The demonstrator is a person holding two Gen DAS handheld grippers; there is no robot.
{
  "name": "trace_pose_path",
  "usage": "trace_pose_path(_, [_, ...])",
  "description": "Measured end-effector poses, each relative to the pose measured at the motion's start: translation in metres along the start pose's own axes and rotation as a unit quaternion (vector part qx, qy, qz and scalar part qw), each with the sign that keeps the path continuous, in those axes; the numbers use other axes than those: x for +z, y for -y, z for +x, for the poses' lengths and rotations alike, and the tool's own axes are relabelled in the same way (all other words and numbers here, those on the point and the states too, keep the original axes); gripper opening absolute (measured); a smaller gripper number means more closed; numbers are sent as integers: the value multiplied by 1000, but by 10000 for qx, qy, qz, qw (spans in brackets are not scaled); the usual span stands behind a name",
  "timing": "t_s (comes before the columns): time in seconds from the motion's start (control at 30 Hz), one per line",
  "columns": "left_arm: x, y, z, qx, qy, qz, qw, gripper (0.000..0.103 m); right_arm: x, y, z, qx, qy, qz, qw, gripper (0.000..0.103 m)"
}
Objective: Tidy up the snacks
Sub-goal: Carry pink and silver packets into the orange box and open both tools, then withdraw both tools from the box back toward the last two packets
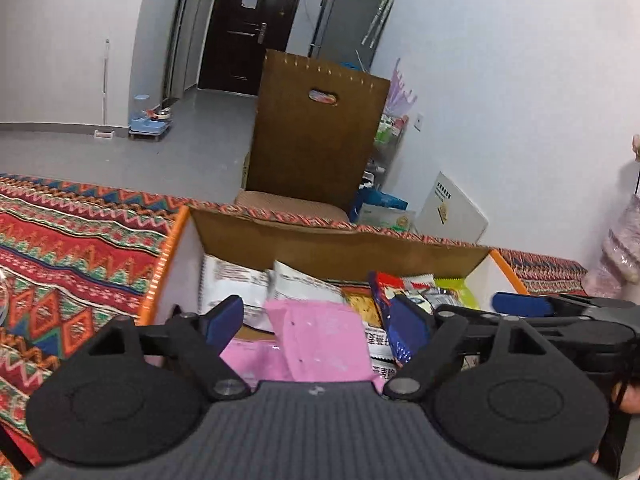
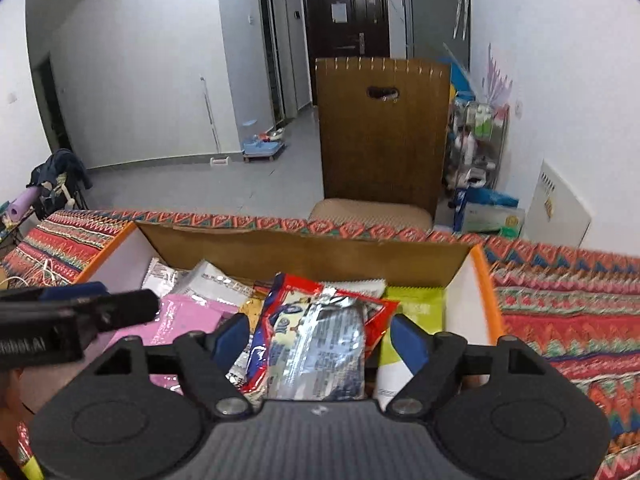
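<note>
An open cardboard box [image 2: 304,252] with orange edges is seen on a patterned cloth [image 2: 560,304], and the snack packets are piled inside it. The left gripper [image 1: 320,324] is held spread wide above a pink packet [image 1: 320,340], nothing gripped. The right gripper [image 2: 320,336] is likewise held spread above a red-and-silver packet [image 2: 320,336], its pads apart from it

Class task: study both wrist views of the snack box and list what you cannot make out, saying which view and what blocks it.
- Pink packet, left wrist view: its near end is hidden behind the gripper body.
- Red and silver packet, right wrist view: print blurred, unreadable.
- Box floor, both views: covered by piled packets.
- Green packet, right wrist view: partly behind the right gripper's finger.
</note>
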State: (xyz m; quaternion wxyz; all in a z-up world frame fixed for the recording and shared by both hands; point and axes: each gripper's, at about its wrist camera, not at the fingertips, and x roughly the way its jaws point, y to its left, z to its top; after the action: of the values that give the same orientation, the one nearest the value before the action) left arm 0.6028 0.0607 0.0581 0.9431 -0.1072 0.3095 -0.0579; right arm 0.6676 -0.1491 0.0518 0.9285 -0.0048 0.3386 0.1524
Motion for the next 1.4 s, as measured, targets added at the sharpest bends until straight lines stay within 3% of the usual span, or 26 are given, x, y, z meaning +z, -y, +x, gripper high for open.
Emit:
trace_pose_path(0.27, [3,4,-63,126,157,200,9996,86,2,3,-72,-75,311,-261,9991,79])
trace_pose_path(0.67, [-41,36,-241,-100,972,717,9926,103,-52,-13,-247,215,1067,-579,9924,85])
trace_pose_path(0.83, [-92,45,-299,402,1330,1112,9840,103,-107,-28,-313,180,1448,-906,9851,89])
trace_pose_path(0.9, [-118,47,-321,439,1468,1225,9806,103,-129,-33,-333,231,1514,-1006,9831,89])
trace_pose_path(1.03, [-166,46,-353,362,1435,1187,9818,103,-183,-46,-374,165,1652,-1186,9790,90])
trace_pose_path(1.23, [-233,33,-390,549,1370,667,9868,103,-255,-65,-406,-171,1708,-1229,9775,95])
trace_pose_path(1.4, [-286,14,-407,674,990,91,9928,103,-315,-74,-421,-195,1528,-1077,9822,96])
